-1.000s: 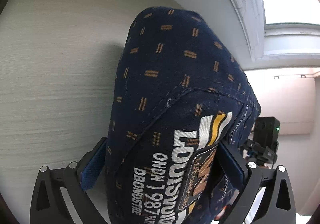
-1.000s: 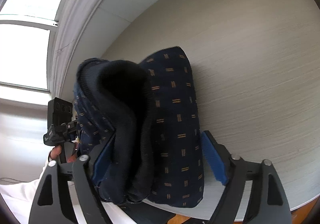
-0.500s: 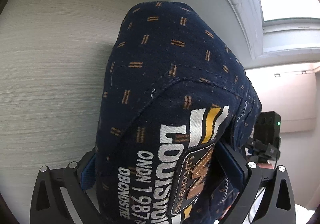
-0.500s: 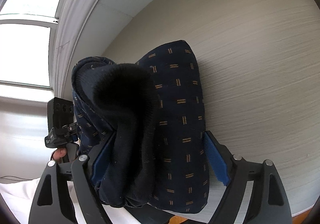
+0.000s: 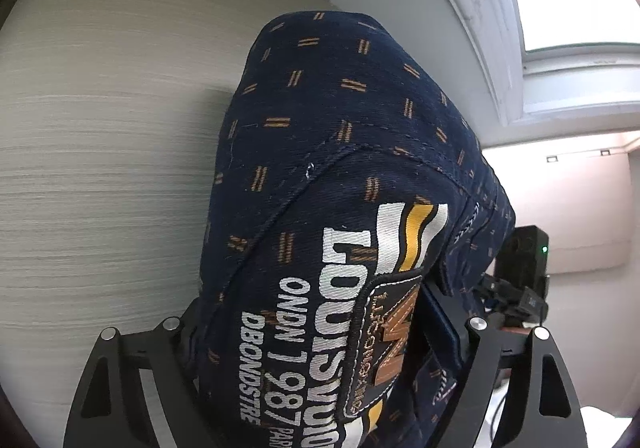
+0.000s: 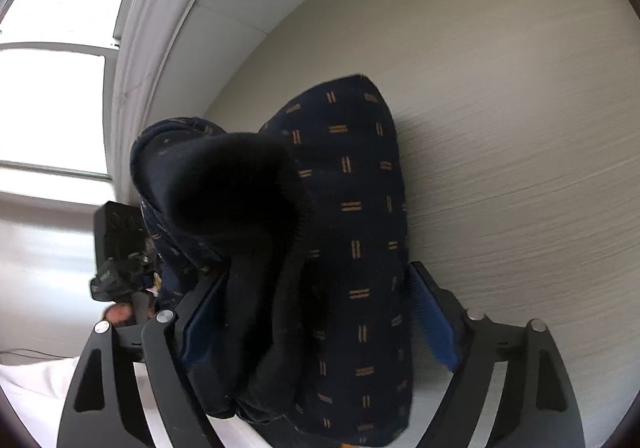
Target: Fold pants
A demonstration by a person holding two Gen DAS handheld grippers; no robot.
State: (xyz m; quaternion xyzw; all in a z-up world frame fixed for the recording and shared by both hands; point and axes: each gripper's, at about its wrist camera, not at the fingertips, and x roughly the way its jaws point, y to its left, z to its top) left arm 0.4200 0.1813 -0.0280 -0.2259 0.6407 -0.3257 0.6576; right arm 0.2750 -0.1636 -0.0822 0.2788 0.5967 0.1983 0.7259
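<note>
Both hand-held grippers are raised, cameras pointing up toward the beige textured wall (image 5: 100, 168) and the white ceiling moulding (image 6: 160, 8). No worktop is in view.

Left hand-held gripper (image 5: 320, 332): clamped on the navy pants (image 5: 340, 152), at the part with the embroidered lettering and the leather patch (image 5: 392, 344). Fabric fills the whole gap between the fingers and bulges forward past the tips.

Right hand-held gripper (image 6: 316, 320): the same navy pants (image 6: 352, 208) sit between its fingers, with a dark fleecy lining (image 6: 236, 184) turned outward on the left. The left blue pad (image 6: 202, 312) presses into the cloth; the right blue pad (image 6: 434, 324) shows mostly bare beside the fabric edge. Looks clamped on the pants, but the grip sits off-centre.

Key relation: the pants are held aloft between the two grippers, and each camera catches the other unit off to its inner side, a black camera housing (image 5: 520, 264) and (image 6: 116, 248). So the span between the two grips runs left to right, with the bundle's bulk projecting forward along the fingers. Neither hand is nearer; both hold an end.

Judgement: this is a mid-air carry or shake-out, with the fold not yet laid down. Next move likely needs both grips lowered together, level. Risk: thick bunched cloth slipping from the right grip.
</note>
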